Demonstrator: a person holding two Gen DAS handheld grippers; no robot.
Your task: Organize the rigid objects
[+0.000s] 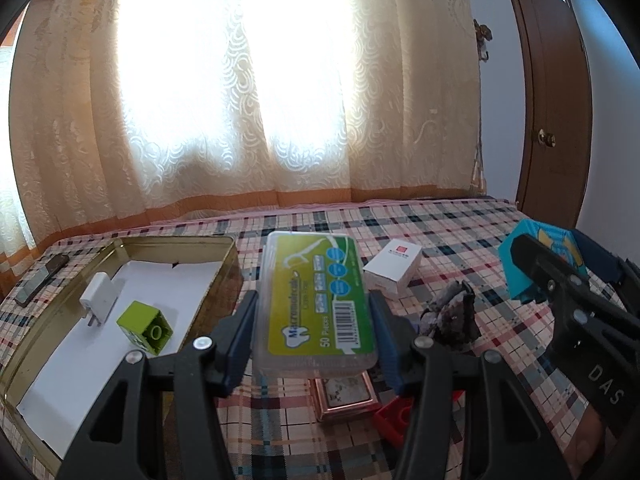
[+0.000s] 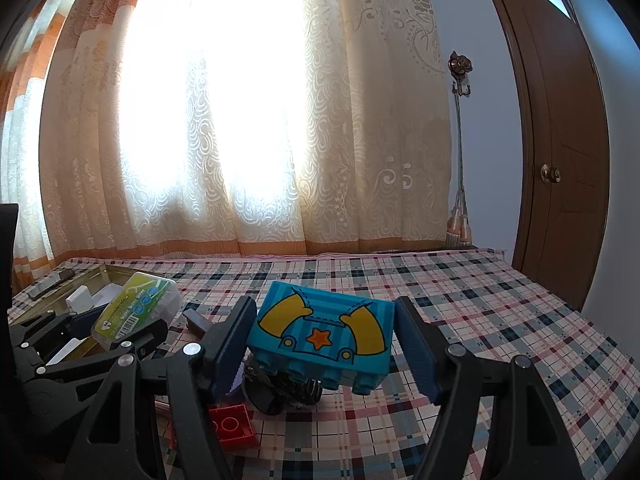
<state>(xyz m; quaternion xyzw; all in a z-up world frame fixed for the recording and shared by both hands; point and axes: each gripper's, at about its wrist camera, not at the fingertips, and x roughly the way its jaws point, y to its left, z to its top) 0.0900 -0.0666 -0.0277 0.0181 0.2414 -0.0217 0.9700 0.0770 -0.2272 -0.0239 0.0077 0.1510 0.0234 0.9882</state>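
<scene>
Behind the checked surface [image 1: 460,240] hang backlit lace curtains [image 1: 240,80], a brown door [image 1: 560,120] to their right. At left, an open tin [image 1: 224,256] contains a white charger [image 1: 100,292] and green block [image 1: 146,324]. Left gripper [image 1: 316,316]: jaws clamped on the floss box [image 1: 316,300]. Right gripper [image 2: 324,344]: jaws gripping the blue block [image 2: 320,332]. White carton [image 1: 394,266], red brick [image 1: 394,420] lie loose.

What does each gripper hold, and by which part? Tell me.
Left gripper: floss pick box, by its long sides. Right gripper: blue toy block, by its two ends.
</scene>
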